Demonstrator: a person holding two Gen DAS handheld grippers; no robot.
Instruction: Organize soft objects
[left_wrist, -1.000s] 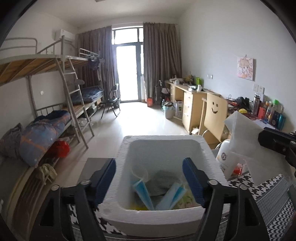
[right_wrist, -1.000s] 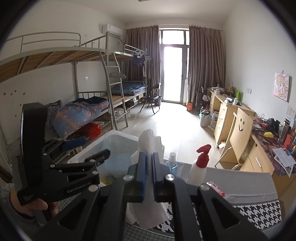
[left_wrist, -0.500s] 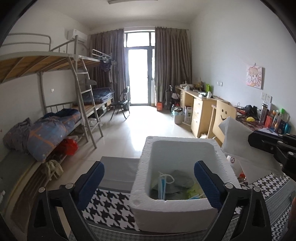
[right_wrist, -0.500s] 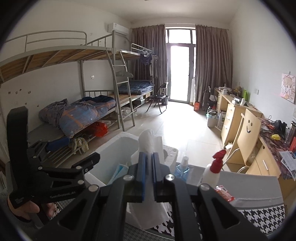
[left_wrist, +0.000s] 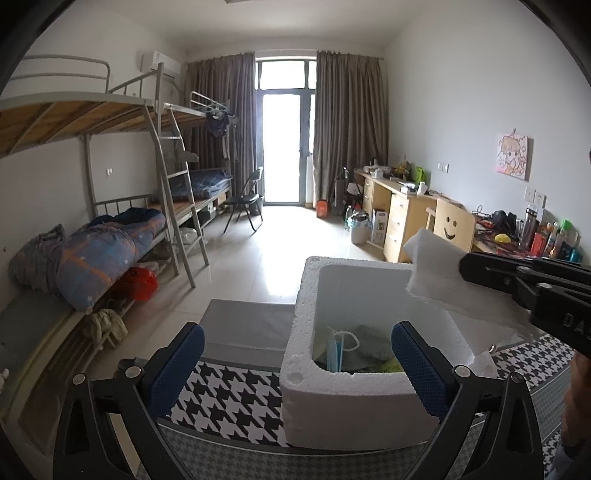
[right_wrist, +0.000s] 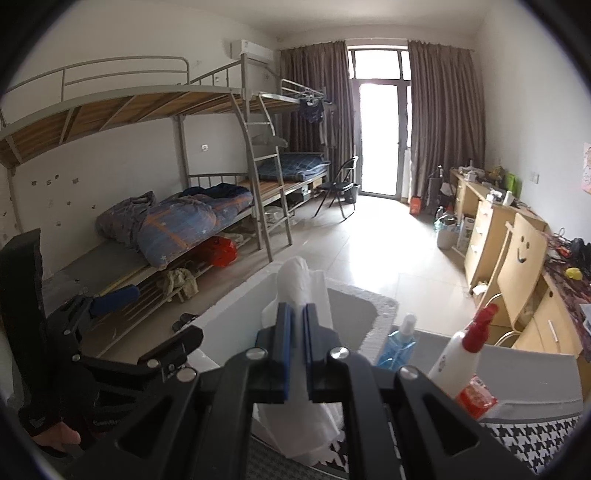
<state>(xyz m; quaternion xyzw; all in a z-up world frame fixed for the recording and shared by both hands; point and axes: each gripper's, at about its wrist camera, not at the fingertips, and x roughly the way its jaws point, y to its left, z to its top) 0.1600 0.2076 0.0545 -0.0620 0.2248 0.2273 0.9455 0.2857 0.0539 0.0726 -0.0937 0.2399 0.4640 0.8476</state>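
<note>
1. Styrofoam box (left_wrist: 354, 410), white, one of it, stands on the houndstooth cloth (left_wrist: 236, 398) of my desk; its near wall sits between my left fingers (left_wrist: 415, 365)
2. My left gripper (left_wrist: 297, 363) is spread wide and grips nothing; its two blue pads stand well apart, one over the cloth, one at the box's inner right side
3. Inside the box I count one blue face mask (left_wrist: 338, 356) with a white ear loop, one grey soft item (left_wrist: 369, 339) behind it, and a bit of yellow-green material (left_wrist: 391, 365) at the right; I cannot tell what that last one is
4. My right gripper (right_wrist: 298, 350) is clenched on one white foam sheet (right_wrist: 303, 291); the two blue pads pinch it between them, and the sheet sticks up above them and hangs below
5. From the left view, that sheet is held over the box's right rim, partly above the opening
6. Two spray bottles stand on the desk to the right of the box: one blue (right_wrist: 400, 343), one white with a red trigger head (right_wrist: 461, 358)
</note>
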